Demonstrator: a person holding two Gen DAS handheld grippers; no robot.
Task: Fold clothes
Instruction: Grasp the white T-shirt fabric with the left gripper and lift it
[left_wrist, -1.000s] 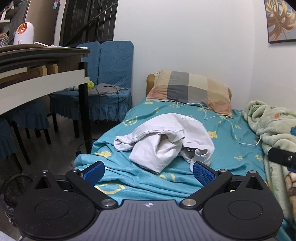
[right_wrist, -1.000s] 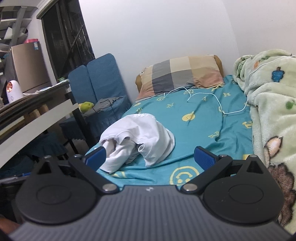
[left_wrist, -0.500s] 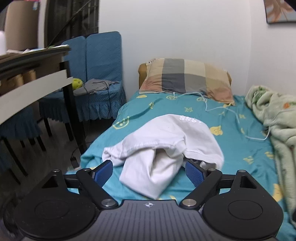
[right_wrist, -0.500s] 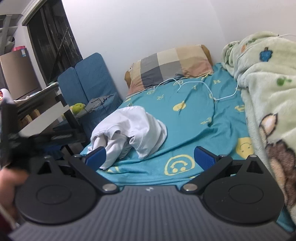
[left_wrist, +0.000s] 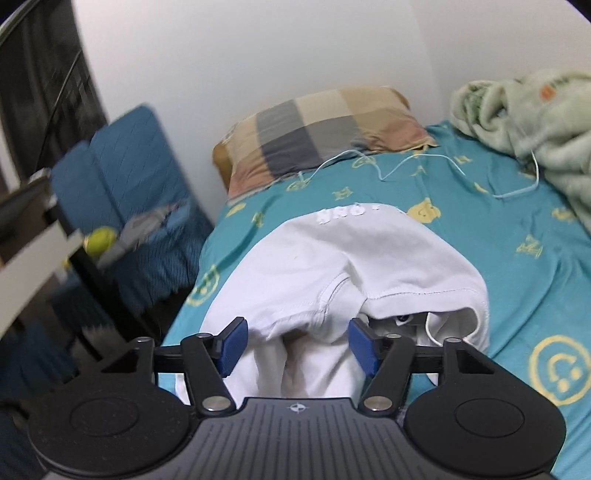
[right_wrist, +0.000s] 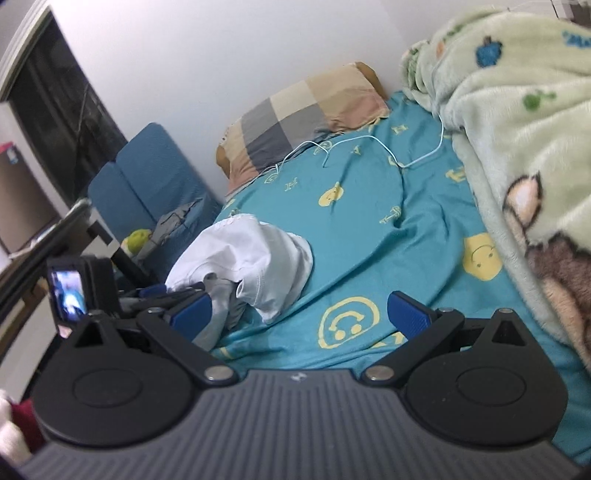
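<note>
Crumpled white garment (left_wrist: 332, 266) on teal bed sheet (left_wrist: 517, 229), left tool (left_wrist: 295, 341) closing around its near fold, pads not yet pressing, right tool (right_wrist: 299, 314) spread wide over bare sheet, garment at its 10 o'clock, checked pillow (left_wrist: 325, 129) at 12 o'clock, green blanket (right_wrist: 517, 110) at 2 o'clock

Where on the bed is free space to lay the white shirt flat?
Bare teal sheet lies between the white shirt and green blanket. Crowded: the white cable beside the pillow.

Checked pillow (left_wrist: 325, 129) at bedhead, green blanket (right_wrist: 517, 122) beside, white cable (left_wrist: 417, 162) between.
</note>
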